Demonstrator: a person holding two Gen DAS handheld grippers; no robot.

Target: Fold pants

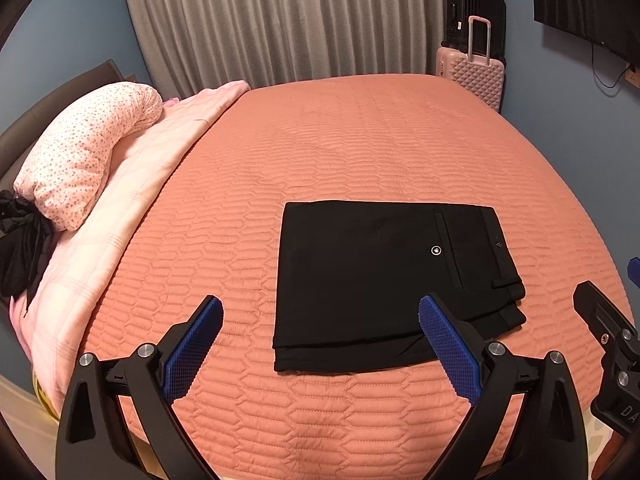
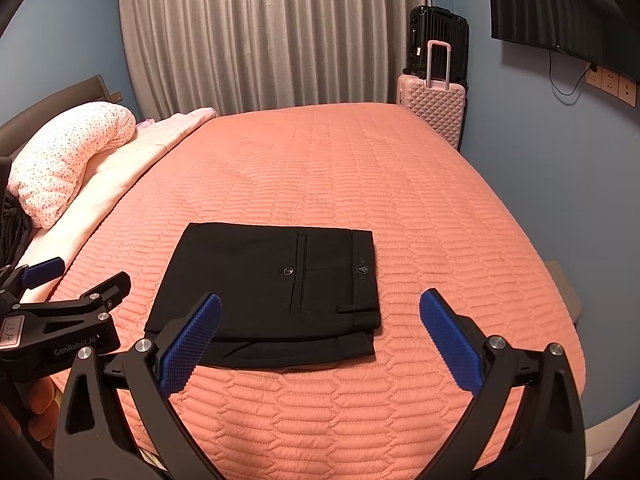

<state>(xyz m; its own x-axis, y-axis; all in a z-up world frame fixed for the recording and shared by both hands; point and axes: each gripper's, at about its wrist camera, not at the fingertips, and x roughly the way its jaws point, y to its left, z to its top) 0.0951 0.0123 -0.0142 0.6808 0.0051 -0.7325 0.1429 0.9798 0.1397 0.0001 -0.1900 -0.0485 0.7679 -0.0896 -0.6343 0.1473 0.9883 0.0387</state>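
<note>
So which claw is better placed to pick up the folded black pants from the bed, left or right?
Probably the right claw. It is open, and the waistband end of the black pants lies between its fingers. The left claw, also open, faces mostly the bare quilt beside the pants.

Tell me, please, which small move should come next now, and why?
Probably just draw both tongs back and finish. The pants already lie folded into a compact rectangle on the bedspread, edges stacked fairly evenly. The left tongs and right tongs are open and hold nothing. At most, the slightly offset lower layer at the near edge could be nudged in.
</note>
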